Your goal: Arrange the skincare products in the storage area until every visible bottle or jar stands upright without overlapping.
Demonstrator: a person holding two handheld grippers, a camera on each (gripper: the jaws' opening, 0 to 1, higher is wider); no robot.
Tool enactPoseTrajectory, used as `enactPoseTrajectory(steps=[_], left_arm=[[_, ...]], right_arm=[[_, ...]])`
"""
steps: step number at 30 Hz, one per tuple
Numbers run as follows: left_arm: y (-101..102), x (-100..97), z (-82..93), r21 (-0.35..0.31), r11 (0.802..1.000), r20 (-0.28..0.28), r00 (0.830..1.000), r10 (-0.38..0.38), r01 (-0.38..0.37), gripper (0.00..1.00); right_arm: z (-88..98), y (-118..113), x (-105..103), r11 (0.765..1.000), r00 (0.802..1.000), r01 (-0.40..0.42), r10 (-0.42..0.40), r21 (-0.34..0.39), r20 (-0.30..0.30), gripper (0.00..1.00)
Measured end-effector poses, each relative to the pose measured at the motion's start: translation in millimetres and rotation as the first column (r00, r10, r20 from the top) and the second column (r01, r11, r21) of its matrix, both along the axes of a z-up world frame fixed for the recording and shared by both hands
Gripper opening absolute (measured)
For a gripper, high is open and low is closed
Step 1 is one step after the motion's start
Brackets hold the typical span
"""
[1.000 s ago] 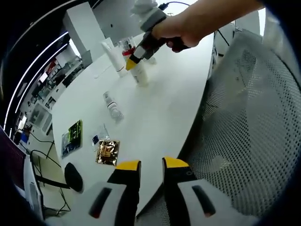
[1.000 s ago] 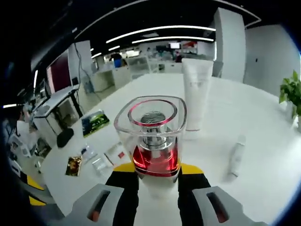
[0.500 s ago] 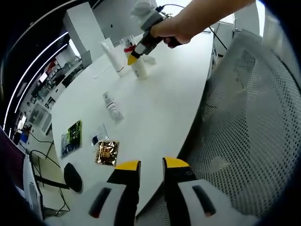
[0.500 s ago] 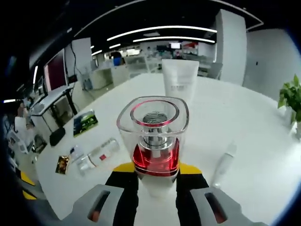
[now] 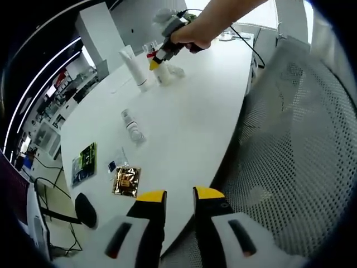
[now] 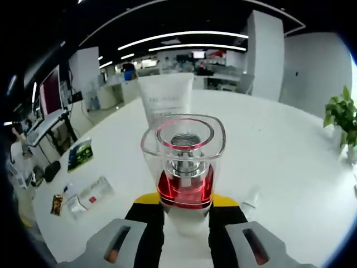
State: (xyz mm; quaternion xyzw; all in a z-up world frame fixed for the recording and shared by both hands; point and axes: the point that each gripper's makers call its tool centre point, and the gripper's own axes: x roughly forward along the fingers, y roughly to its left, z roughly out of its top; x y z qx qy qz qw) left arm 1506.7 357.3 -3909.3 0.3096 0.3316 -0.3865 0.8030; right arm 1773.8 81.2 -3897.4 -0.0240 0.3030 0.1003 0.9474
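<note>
Now, right gripper [image 6: 179, 207]: its two jaws are closed on a clear bottle with a red base [image 6: 184, 167], which stands straight up between them. In the left gripper view this gripper [image 5: 158, 58] is far off, held by a person's hand [image 5: 192, 34] over the far part of the table.
Left gripper [image 5: 179, 196]: its jaws sit a little apart with nothing between them, low by the near edge of the white table [image 5: 189, 117].
White tube [image 6: 165, 103]: it stands upright right behind the held bottle. In the left gripper view it [image 5: 135, 68] stands near the right gripper.
White bottle [image 5: 163, 74]: it stands just under the right gripper.
Clear bottle [image 5: 133, 125]: it lies on its side in the middle of the table.
Small white bottle [image 6: 251, 198]: it seems to lie flat, but it is blurry.
Gold packet [image 5: 128, 180]: it lies flat near the table edge, beside a green card [image 5: 85, 162].
Mesh chair [image 5: 290, 145]: it is next to the table.
</note>
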Motion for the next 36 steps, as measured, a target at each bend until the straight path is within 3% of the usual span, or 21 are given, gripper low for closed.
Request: enactPoseTrajectory(steps=[20, 26, 29, 36], left_arm=[[0, 0.4, -4.8, 0.003, 1.000, -0.008, 1.000, 0.003, -0.003, 0.14], [-1, 0.5, -5.1, 0.003, 1.000, -0.006, 1.000, 0.003, -0.003, 0.14], [0, 0.1, -5.0, 0.006, 1.000, -0.008, 1.000, 0.002, -0.002, 0.14], [0, -0.5, -5.1, 0.008, 1.000, -0.011, 1.000, 0.002, -0.002, 0.14]], right_arm=[[-0.7, -20, 65, 1.000, 1.000, 0.009, -0.009, 0.026, 0.003, 0.28], [-2.0, -16, 68, 0.999, 1.000, -0.002, 0.002, 0.041, -0.013, 0.29], [-13.2, -14, 57, 1.000, 0.996, -0.024, 0.025, 0.017, -0.084, 0.31], [-30.4, -18, 37, 1.000, 0.993, -0.014, 0.012, -0.019, -0.119, 0.38]])
